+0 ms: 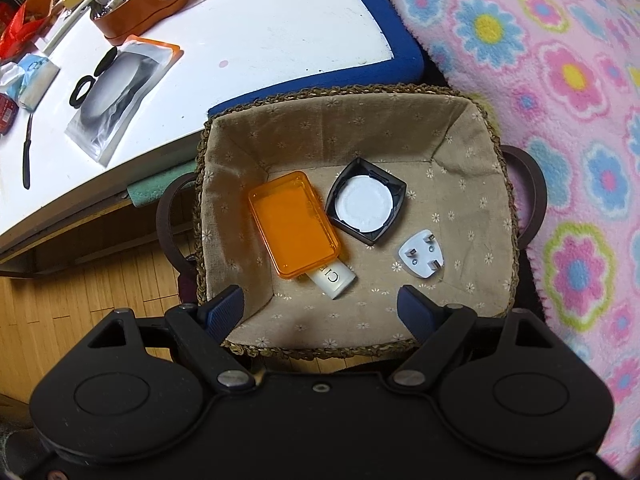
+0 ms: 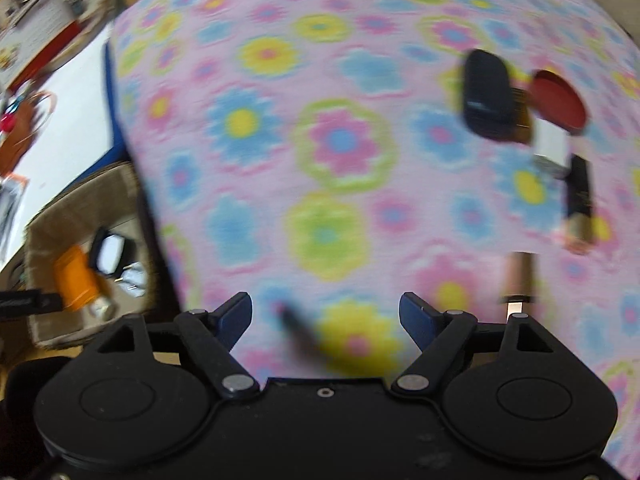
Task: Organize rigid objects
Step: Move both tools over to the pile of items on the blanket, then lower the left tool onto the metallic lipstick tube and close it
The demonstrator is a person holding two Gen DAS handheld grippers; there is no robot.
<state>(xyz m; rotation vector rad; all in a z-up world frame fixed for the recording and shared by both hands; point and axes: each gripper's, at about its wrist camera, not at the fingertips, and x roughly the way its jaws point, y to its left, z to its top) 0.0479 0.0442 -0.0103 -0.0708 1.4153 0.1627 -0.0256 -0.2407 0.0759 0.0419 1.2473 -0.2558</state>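
Observation:
In the left wrist view a woven basket point(image 1: 476, 148) with beige lining holds an orange plastic box point(image 1: 293, 225), a white tube point(image 1: 335, 281) partly under it, a black square lid with a white disc point(image 1: 365, 201) and a white plug adapter point(image 1: 423, 255). My left gripper point(image 1: 320, 306) is open and empty above the basket's near rim. The right wrist view is blurred. My right gripper point(image 2: 326, 314) is open and empty over the flowered blanket point(image 2: 340, 140). On the blanket lie a dark oval case point(image 2: 489, 94), a red round lid point(image 2: 560, 100), a white block point(image 2: 552, 146), a black-and-gold tube point(image 2: 579, 204), a copper-coloured tube point(image 2: 519, 276) and a dark pen point(image 2: 298, 330).
A white table point(image 1: 260, 28) with a blue edge stands left of the basket, carrying an orange leather holder point(image 1: 148, 12), a plastic pouch point(image 1: 116, 96), a black pen point(image 1: 27, 156) and small clutter. The basket also shows at the left of the right wrist view point(image 2: 80, 200). Wooden floor point(image 1: 80, 280) lies below.

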